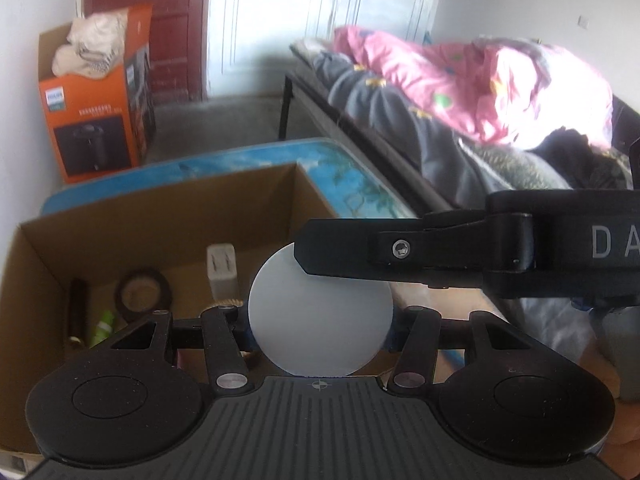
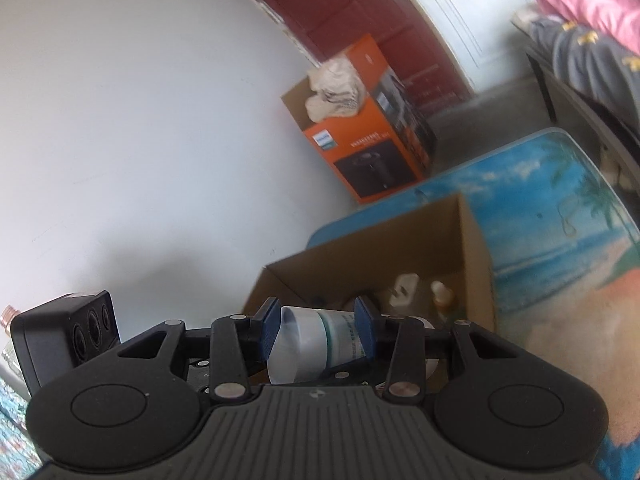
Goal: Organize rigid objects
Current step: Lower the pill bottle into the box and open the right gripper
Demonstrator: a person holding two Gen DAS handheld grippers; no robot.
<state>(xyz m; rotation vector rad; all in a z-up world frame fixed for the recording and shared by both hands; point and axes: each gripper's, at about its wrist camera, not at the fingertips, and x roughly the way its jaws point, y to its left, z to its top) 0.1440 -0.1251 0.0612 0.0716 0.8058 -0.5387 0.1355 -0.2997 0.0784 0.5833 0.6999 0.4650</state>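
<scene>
An open cardboard box [image 1: 160, 216] sits on a blue beach-print table [image 1: 344, 176]; it also shows in the right wrist view [image 2: 476, 248]. Inside lie a white charger plug [image 1: 222, 272], a tape roll [image 1: 142, 292], a dark stick and a green item. My right gripper [image 2: 316, 330] is shut on a white plastic bottle [image 2: 308, 344] and holds it above the box's near edge. In the left wrist view the bottle's round white base [image 1: 320, 316] fills the gap at my left gripper [image 1: 320, 320], with the right gripper's black finger [image 1: 360, 254] crossing it. The left fingertips are hidden.
An orange appliance carton [image 1: 96, 120] stuffed with cloth stands on the floor by the white wall. A bed with pink and grey bedding [image 1: 460, 92] runs along the right. A black camera unit [image 2: 64, 336] sits at left in the right wrist view.
</scene>
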